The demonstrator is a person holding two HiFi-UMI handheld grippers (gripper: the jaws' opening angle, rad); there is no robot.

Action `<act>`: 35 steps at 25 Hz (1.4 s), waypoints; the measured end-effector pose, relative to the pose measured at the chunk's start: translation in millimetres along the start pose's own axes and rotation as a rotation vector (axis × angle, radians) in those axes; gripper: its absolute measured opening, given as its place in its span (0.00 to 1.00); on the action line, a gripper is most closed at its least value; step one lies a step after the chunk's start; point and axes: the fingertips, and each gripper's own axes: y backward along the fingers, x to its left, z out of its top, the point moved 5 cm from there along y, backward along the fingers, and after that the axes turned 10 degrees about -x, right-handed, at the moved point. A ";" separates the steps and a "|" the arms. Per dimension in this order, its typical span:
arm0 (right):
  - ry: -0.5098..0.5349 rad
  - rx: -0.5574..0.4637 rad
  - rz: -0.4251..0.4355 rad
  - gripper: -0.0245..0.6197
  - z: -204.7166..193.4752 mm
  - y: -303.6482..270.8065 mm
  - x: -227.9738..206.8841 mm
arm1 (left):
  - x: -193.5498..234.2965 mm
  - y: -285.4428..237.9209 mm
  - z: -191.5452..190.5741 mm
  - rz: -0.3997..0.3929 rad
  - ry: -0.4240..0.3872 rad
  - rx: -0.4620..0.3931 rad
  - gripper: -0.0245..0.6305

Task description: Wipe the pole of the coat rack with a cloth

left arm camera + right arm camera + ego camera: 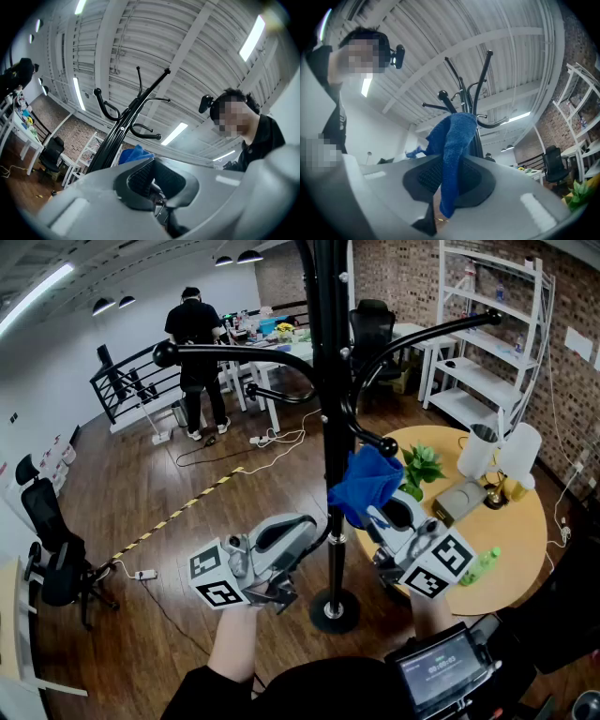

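Right gripper point(380, 518) clamps the blue cloth point(364, 482), which bunches against the pole's point(330, 381) right side. Left gripper point(302, 532), jaws together and empty, hangs just left of the pole.

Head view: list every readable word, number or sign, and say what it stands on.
Small screen: a row of digits, too blurred to read.
Paper on the brick wall: too small to read.
Left marker cube, right marker cube: coded squares only, no letters.
No legible text.
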 end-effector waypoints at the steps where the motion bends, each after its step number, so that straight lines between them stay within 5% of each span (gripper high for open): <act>1: 0.013 0.019 -0.018 0.11 -2.3 -7.1 -3.4 | 1.6 -2.9 1.7 0.008 -0.013 0.010 0.04; 5: 0.039 0.054 -0.065 0.11 -4.3 -32.5 -10.5 | 8.1 -11.2 8.5 0.040 -0.052 0.029 0.04; 12: 0.006 -0.043 -0.080 0.11 23.7 -66.2 -17.6 | 11.8 -22.5 30.0 0.033 -0.096 0.022 0.04; 17: 0.017 -0.016 -0.116 0.11 4.6 -63.8 -17.8 | 17.8 -10.0 26.1 0.065 -0.086 0.041 0.04; 23: -0.026 0.143 -0.246 0.11 -59.2 -19.9 -17.2 | 25.9 1.3 15.2 0.091 -0.063 0.053 0.04; 29: -0.024 0.440 -0.434 0.11 -156.4 35.4 -13.7 | 30.7 9.2 5.6 0.096 -0.031 0.075 0.04; 35: -0.054 0.629 -0.488 0.11 -225.5 79.1 -19.0 | 32.7 16.6 -11.5 0.101 0.017 0.097 0.04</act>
